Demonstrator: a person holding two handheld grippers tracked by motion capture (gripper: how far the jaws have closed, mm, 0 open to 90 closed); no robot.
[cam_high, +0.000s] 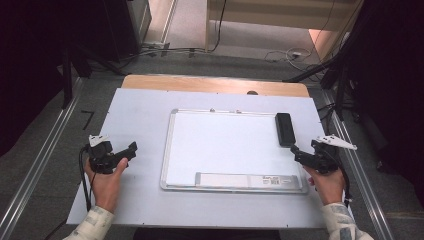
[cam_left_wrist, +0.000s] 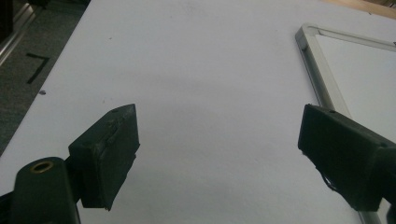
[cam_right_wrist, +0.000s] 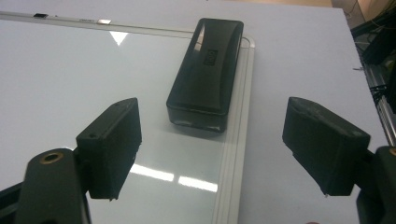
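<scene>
Left gripper (cam_high: 131, 149): held in the left hand (cam_high: 106, 180) over bare table, jaws spread wide apart with nothing between them.
Right gripper (cam_high: 295, 151): held in the right hand (cam_high: 327, 182), jaws spread wide apart and empty, tips at the whiteboard's right edge, pointing toward the eraser.
Room ahead of the left gripper: open white table (cam_left_wrist: 196, 70) all the way forward; the whiteboard's (cam_left_wrist: 355, 70) metal-framed corner lies off to the side of one jaw, apart from it.
Room ahead of the right gripper: the eraser (cam_right_wrist: 205, 72) sits just beyond the gap between the jaws, not touching either; glossy board surface under one jaw, plain table under the other.
Eraser: black, oblong with rounded corners, a small label on top; it lies flat along the whiteboard's (cam_right_wrist: 70, 84) right frame, near the far right corner, partly overlapping the frame.
Whiteboard surface: clean white, silver frame, a pale strip with small print along its near edge (cam_high: 247, 180).
Table edges: dark floor and metal rails (cam_high: 35, 170) run down both sides.
</scene>
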